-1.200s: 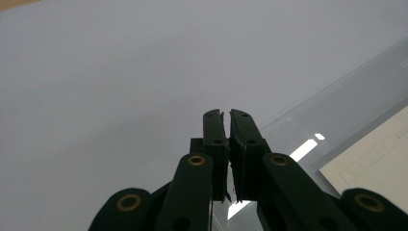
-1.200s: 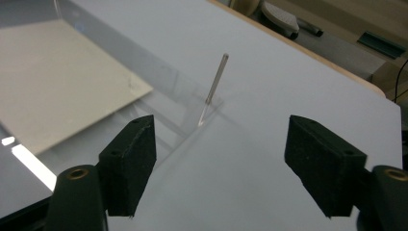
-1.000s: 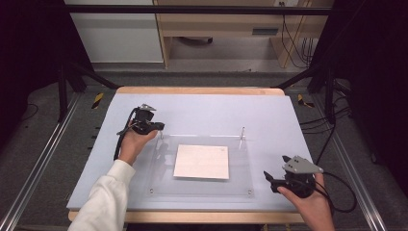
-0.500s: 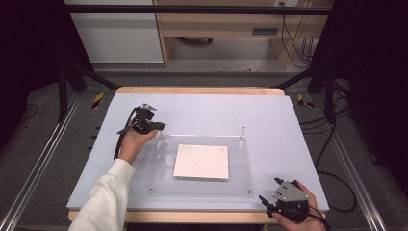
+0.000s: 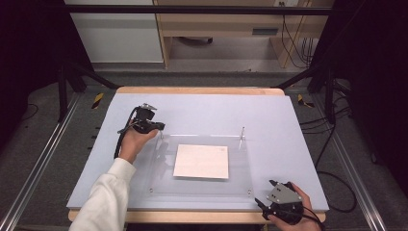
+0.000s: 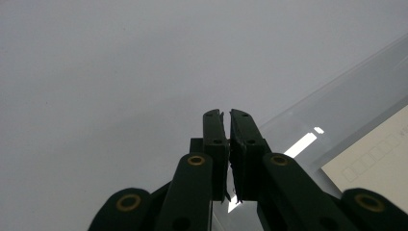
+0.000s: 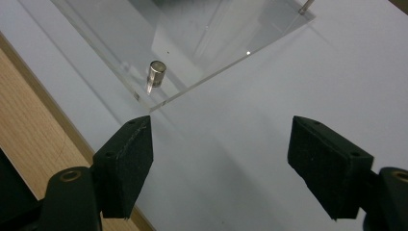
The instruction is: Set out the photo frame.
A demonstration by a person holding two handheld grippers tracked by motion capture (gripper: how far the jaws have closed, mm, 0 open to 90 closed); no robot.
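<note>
Centrally on the desk (image 5: pixel 298 139) lies a clear plate (image 5: pixel 202 185), raised slightly on short metal posts; one post (image 7: pixel 155 77) stands just inside its near corner in the right gripper view, and a thin pin (image 5: pixel 241 134) rises at the far right corner. A white sheet (image 5: pixel 201 161) lies flat at the plate's middle; whether it sits on top of or beneath the plate cannot be told. The left hand-held gripper (image 5: pixel 156 127) is at the plate's far left corner with its jaws drawn together; in the left gripper view they nearly meet, and whether something thin is pinched between them cannot be told. The right hand-held gripper (image 5: pixel 267 192) is at the near right corner, just off the plate, its jaws wide apart with nothing between them. The plate is judged stiff, smooth and slippery, moderately light, and liable to scratch or chip at its corners; it is best taken at an edge or corner, pads above and below. The sheet is judged light and limp, easily creased, and best pinched at a free edge. The desk has a pale, matte covering over a wooden top. Beyond it are grey floor, black frame legs, trailing cables and light wooden furniture.
</note>
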